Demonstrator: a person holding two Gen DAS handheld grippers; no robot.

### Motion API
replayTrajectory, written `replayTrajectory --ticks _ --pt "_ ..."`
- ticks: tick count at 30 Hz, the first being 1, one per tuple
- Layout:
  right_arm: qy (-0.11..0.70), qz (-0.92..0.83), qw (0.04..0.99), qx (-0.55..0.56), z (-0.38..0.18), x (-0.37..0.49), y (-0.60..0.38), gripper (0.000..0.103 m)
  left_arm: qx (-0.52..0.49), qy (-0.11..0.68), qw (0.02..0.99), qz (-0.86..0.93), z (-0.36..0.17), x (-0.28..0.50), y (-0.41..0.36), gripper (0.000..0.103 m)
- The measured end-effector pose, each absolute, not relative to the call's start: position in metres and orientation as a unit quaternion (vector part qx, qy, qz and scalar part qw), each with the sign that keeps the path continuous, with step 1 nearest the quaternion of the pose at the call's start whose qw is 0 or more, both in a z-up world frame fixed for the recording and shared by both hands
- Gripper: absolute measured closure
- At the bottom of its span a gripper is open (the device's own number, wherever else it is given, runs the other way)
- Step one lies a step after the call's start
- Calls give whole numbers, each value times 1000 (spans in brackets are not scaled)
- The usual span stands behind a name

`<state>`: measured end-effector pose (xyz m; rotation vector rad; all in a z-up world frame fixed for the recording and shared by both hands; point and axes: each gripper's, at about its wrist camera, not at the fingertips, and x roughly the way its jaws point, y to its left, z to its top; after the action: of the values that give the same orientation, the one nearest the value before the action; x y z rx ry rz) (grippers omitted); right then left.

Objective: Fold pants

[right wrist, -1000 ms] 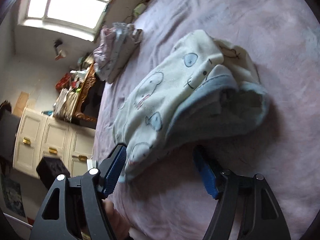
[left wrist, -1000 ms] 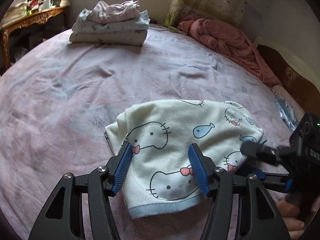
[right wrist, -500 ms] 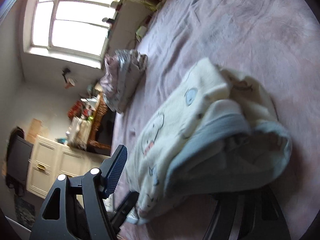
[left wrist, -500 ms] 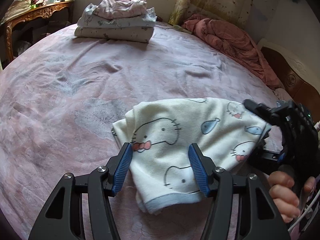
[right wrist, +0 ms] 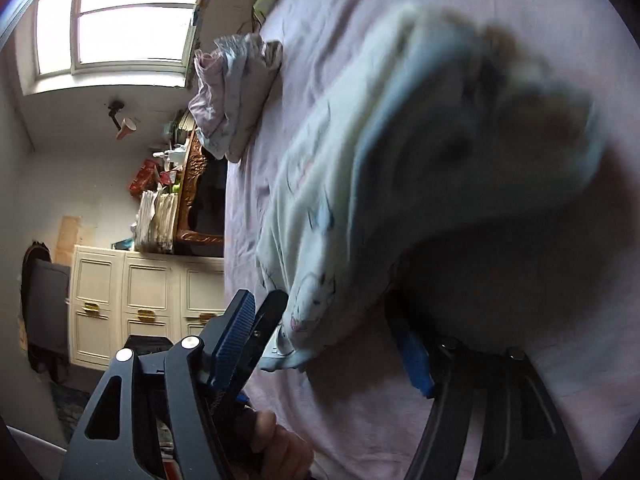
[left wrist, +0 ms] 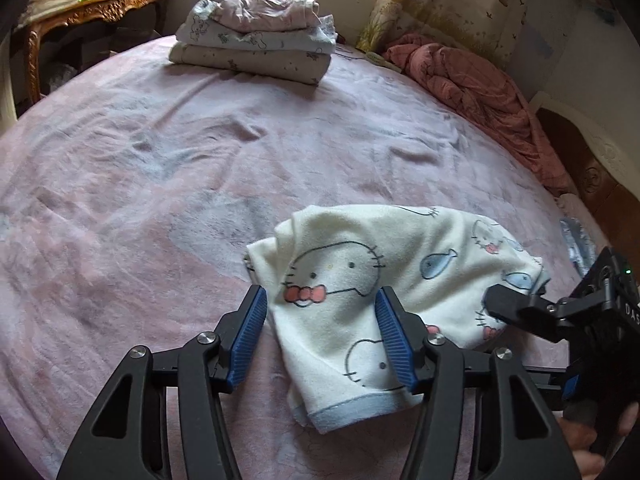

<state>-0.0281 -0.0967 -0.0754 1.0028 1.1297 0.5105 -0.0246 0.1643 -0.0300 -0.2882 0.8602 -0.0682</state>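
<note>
The folded cat-print pants (left wrist: 384, 292) lie on the pink bedspread (left wrist: 160, 184), nearer the left gripper (left wrist: 322, 336) than a second ago; its jaws gape wide astride the hem. The right gripper (right wrist: 328, 342), spread wide, has slid under the cloth's far side.

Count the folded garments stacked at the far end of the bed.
3, all in one pile near the window: a beige one at the bottom, a white printed one in the middle, and a crumpled pink one on top. More may be hidden inside.
</note>
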Motion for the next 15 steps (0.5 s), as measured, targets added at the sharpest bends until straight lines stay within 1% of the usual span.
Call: replayTrajectory --ticks 2,5,9,11,15 --pt "495 227 701 460 -72 -28 -89 34 -133 417 899 -27 -31 -24 163 50" --pt "506 234 683 472 -76 -22 -75 34 -128 421 898 -25 -34 -23 161 51" --pt "476 227 709 469 -74 -19 -71 34 -108 422 900 -17 -36 -23 157 51" --pt "444 214 735 466 -72 -18 -78 39 -110 430 896 -20 -41 -20 158 50" --pt "400 216 754 474 -74 -14 -97 44 -116 434 893 -23 -43 -18 160 49"
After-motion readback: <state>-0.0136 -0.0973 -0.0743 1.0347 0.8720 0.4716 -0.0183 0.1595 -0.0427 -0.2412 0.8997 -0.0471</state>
